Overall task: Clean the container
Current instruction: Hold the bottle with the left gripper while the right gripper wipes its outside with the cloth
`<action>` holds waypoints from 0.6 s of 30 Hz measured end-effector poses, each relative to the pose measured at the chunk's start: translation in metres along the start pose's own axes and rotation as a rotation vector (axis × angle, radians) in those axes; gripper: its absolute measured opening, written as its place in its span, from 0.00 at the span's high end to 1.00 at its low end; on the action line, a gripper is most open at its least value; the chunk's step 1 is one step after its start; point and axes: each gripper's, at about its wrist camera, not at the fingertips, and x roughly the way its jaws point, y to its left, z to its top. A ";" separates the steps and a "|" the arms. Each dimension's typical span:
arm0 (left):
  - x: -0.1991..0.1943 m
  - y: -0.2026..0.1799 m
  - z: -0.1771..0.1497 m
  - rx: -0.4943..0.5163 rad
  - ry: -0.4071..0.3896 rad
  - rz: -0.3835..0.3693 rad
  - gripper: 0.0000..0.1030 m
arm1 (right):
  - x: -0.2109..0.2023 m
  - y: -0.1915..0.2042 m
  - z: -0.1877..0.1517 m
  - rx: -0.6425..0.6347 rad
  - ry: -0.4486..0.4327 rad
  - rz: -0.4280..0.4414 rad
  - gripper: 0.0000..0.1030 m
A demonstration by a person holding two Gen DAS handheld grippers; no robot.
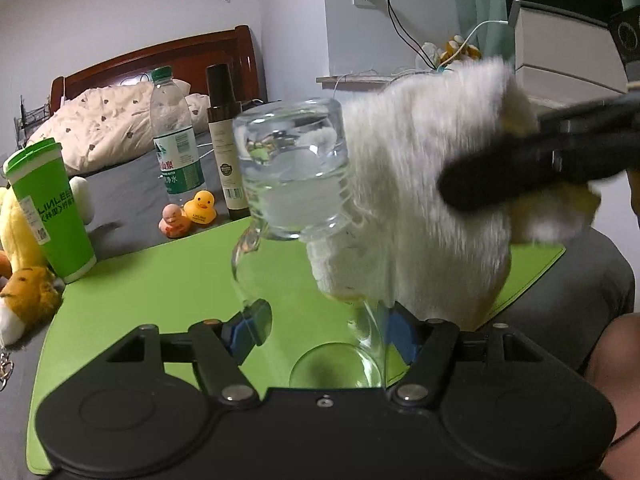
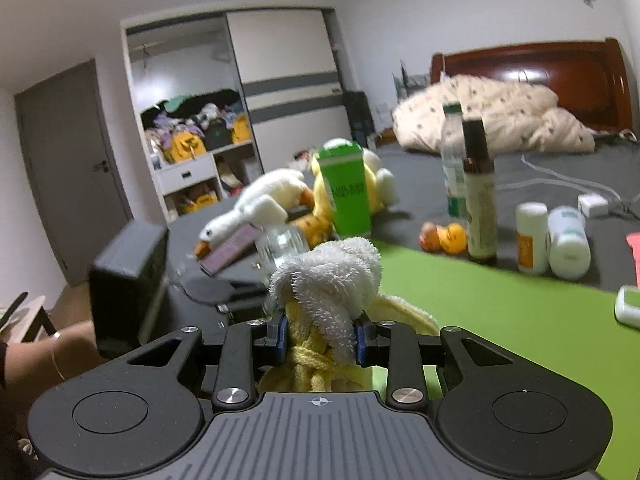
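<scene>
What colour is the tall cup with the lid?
Bright green cup with white lettering, clearest in the left wrist view.

Green mat (image 1: 168,280) lies open; cup (image 1: 52,208) and bottles (image 1: 176,136) crowd its far edge.

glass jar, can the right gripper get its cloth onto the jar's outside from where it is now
Probably yes: in the left wrist view the cloth in the right gripper already lies against the side of the glass jar held by the left gripper, with nothing between.

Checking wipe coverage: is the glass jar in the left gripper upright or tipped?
Tipped. The glass jar lies along the left gripper, base pointing away from the camera and raised, above the green mat; the cloth presses its side.
</scene>
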 end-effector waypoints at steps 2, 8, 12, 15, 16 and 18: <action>0.000 0.002 0.002 -0.022 0.004 -0.010 0.37 | -0.001 0.001 0.005 -0.011 -0.016 0.010 0.70; -0.001 0.007 0.001 -0.053 -0.005 -0.025 0.38 | 0.014 -0.002 0.005 -0.115 -0.027 0.037 0.70; -0.001 0.007 0.000 -0.045 -0.007 -0.028 0.38 | 0.023 -0.010 0.004 -0.158 0.011 0.110 0.70; -0.001 0.006 0.000 -0.028 -0.008 -0.030 0.38 | 0.025 -0.018 0.007 -0.104 0.017 0.124 0.70; -0.001 0.006 0.000 -0.025 -0.008 -0.030 0.38 | 0.026 -0.021 0.008 -0.099 0.027 0.130 0.70; -0.001 0.006 0.000 -0.027 -0.006 -0.031 0.38 | 0.028 -0.025 0.010 -0.082 0.057 0.141 0.70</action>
